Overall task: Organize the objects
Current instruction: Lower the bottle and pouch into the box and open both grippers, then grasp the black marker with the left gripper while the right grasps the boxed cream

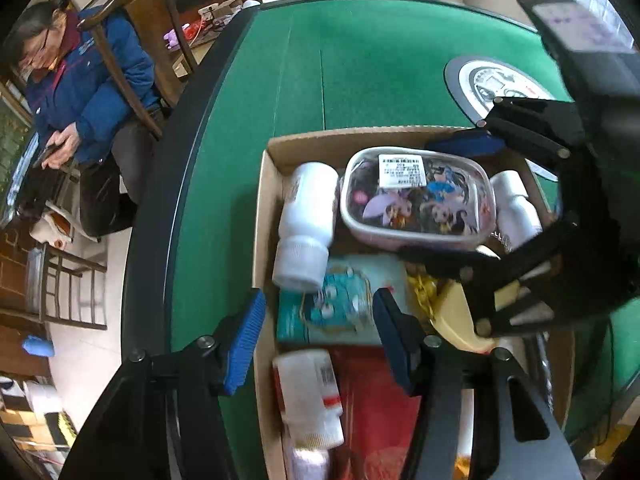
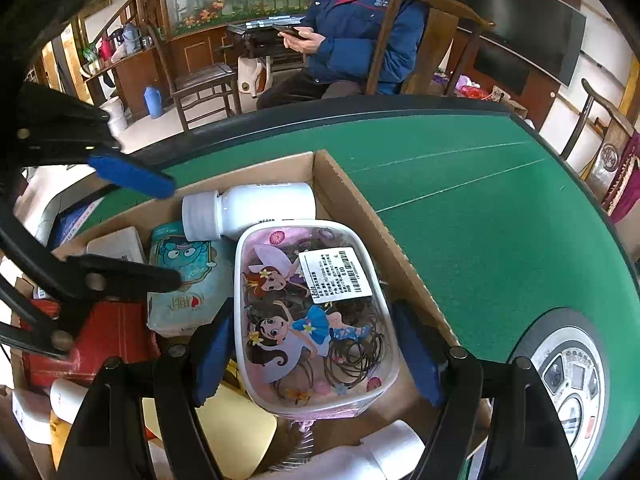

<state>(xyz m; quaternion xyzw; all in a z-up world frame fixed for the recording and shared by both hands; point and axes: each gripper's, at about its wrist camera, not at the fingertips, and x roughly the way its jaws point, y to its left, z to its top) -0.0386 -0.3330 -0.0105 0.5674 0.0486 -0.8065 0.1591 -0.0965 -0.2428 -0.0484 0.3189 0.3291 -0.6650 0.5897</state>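
An open cardboard box (image 1: 264, 220) (image 2: 348, 200) on the green table holds several items. A clear case (image 1: 416, 196) (image 2: 316, 320) with cartoon girls and hair ties lies flat in it, between the spread pads of my right gripper (image 2: 314, 360) (image 1: 424, 200), which stands open around it. My left gripper (image 1: 320, 344) (image 2: 160, 232) hangs open over the box's left side with nothing between its fingers. Under it lie a teal tissue pack (image 1: 340, 304) (image 2: 184, 280) and a red-labelled white bottle (image 1: 308, 392). A plain white bottle (image 1: 308, 216) (image 2: 256, 208) lies against the box wall.
A red packet (image 1: 372, 400) (image 2: 112, 336), a yellow piece (image 1: 452, 312) (image 2: 232, 432) and another white bottle (image 1: 516, 208) crowd the box. A round control panel (image 1: 480, 80) (image 2: 568, 380) is set in the green felt (image 1: 360, 60). A seated person (image 2: 352, 28) holds a phone beyond the table's black rim.
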